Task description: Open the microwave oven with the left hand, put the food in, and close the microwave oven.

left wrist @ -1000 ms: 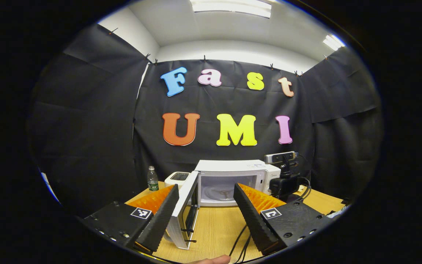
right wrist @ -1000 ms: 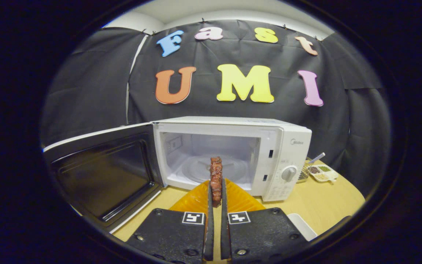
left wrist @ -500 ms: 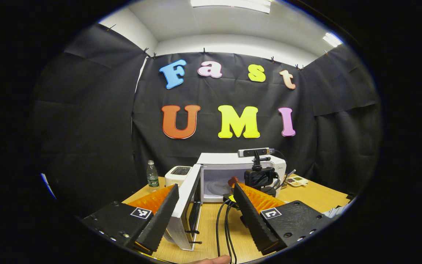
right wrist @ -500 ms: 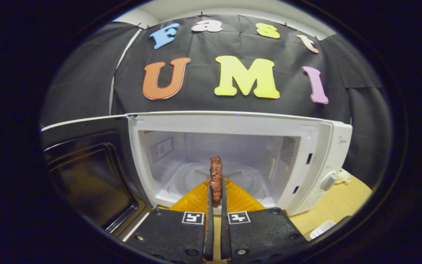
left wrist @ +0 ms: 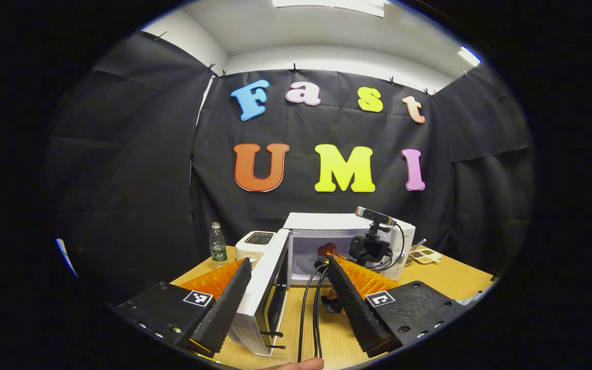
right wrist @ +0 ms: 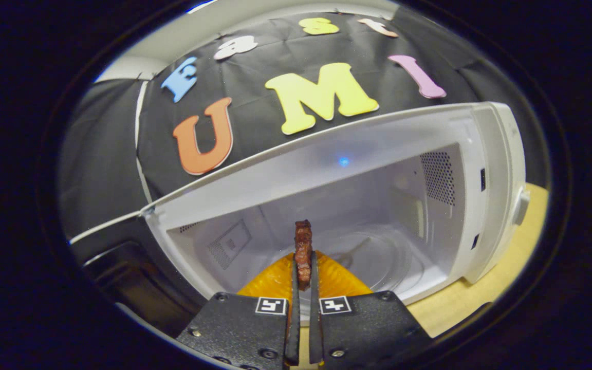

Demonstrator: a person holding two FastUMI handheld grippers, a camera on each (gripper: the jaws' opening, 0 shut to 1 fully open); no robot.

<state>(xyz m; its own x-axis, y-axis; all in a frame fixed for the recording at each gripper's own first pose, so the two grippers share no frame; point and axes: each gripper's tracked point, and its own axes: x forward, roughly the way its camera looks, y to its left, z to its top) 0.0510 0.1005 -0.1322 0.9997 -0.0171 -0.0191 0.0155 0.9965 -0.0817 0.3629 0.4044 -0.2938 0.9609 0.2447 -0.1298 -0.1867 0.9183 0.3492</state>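
At the bottom centre of the right gripper view, the right gripper point(right wrist: 301, 267) is pinching a reddish-brown strip of meat point(right wrist: 303, 246) at the white microwave oven's point(right wrist: 445, 154) mouth; it should lower gently onto the glass turntable point(right wrist: 378, 259) before releasing. The left gripper point(left wrist: 288, 288) is hanging open, empty, beside the swung-out white door point(left wrist: 262, 288).

A clear plastic bottle point(left wrist: 217, 246) stands upright on the wooden table point(left wrist: 445, 277), far ahead and left of the open jaws. Just right of it sits a white toaster point(left wrist: 256, 243) (slot side up). Far ahead to the right lies a small compartment tray point(left wrist: 428, 254), its contents too small to tell.
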